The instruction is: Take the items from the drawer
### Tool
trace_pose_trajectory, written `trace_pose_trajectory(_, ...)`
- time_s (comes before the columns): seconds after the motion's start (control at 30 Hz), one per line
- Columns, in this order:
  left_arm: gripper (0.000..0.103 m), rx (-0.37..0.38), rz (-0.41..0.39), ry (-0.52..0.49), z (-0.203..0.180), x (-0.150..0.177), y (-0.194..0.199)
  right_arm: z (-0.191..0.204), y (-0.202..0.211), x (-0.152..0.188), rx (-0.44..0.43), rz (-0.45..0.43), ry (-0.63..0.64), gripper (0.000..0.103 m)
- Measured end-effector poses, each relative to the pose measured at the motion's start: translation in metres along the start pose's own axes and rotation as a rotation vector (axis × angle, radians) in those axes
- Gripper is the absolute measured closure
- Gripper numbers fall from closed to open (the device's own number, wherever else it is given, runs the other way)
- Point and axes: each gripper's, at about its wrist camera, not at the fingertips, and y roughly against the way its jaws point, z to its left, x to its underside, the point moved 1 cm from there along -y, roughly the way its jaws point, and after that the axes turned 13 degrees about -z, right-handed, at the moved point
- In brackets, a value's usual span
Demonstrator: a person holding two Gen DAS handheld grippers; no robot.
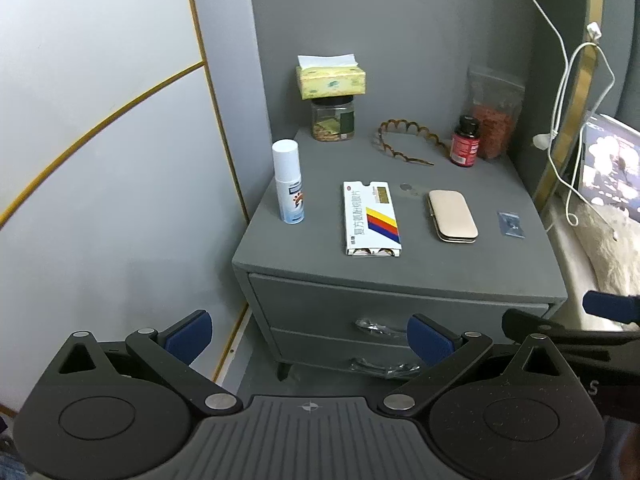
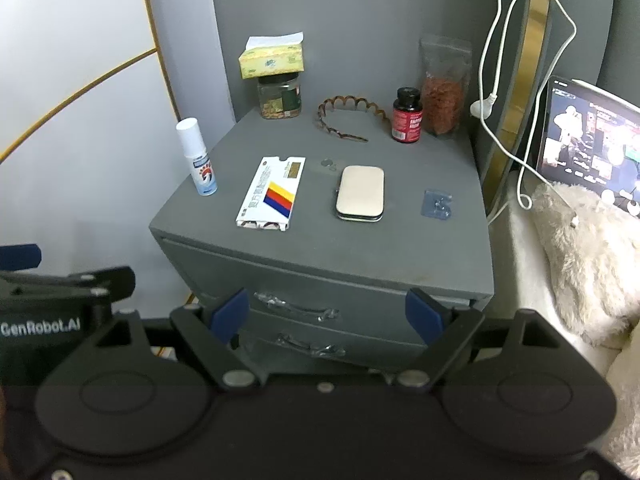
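Observation:
A grey nightstand (image 1: 400, 276) (image 2: 320, 256) has two shut drawers, the upper drawer (image 1: 320, 308) (image 2: 352, 300) and the lower drawer (image 1: 320, 348) (image 2: 360, 344), each with a clear handle (image 1: 374, 326) (image 2: 296, 305). My left gripper (image 1: 310, 338) is open, held in front of the drawers, apart from them. My right gripper (image 2: 328, 316) is open too, with the upper handle showing between its fingers, not touching. On top lie a white medicine box (image 1: 372, 219) (image 2: 272, 194), a beige case (image 1: 453, 216) (image 2: 360, 194), a spray bottle (image 1: 289, 182) (image 2: 198, 156) and a small blue packet (image 1: 511, 223) (image 2: 437, 203).
At the back stand a jar (image 1: 333, 120) (image 2: 280, 98) under a tissue box (image 1: 331, 78), a brown headband (image 1: 404, 140) (image 2: 344, 116), a red pill bottle (image 1: 465, 142) (image 2: 407, 115) and a pouch (image 2: 445, 88). White cables (image 2: 520, 92), a tablet (image 2: 592, 136) and a fluffy blanket (image 2: 588, 248) are right.

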Motion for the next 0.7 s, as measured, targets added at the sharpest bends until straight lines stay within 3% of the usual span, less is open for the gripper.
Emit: trace_pose_trajectory(0.7,0.0,-0.001,0.001,0.007,0.0004,0.0016,-0.0052,-0.0039,0.0016,0.0005,-0.026,0.018,-0.04,0.018)
